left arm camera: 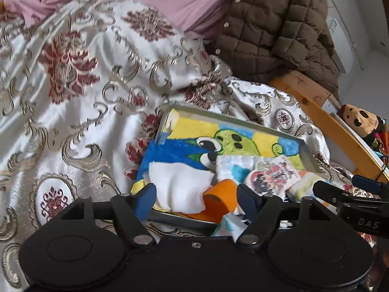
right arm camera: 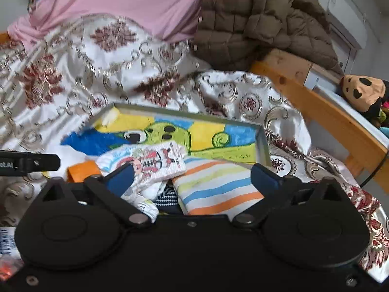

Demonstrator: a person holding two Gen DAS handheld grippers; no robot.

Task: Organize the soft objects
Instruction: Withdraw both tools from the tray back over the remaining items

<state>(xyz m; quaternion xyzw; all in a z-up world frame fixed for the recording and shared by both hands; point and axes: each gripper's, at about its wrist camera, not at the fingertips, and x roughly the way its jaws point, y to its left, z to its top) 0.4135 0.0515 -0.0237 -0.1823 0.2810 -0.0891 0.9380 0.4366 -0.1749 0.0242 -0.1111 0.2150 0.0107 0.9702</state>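
In the left wrist view, we are holding the left gripper [left arm camera: 197,200] released at the bottom centre, its blue pads spread apart with nothing pressed between them; a white cloth [left arm camera: 180,189] and an orange piece [left arm camera: 222,202] are lying just beyond. They are resting in a grey tray [left arm camera: 310,154] at centre right, on top of a cartoon towel [left arm camera: 218,136], beside a printed cloth [left arm camera: 272,176]. The tray is sitting on a patterned bedspread [left arm camera: 80,85], with a brown quilted jacket [left arm camera: 274,29] at the upper right. In the right wrist view, we are keeping the right gripper [right arm camera: 194,177] released too, jaws wide, above a striped towel [right arm camera: 216,189] at lower centre. A plush toy [right arm camera: 362,92] is lying at the right edge.
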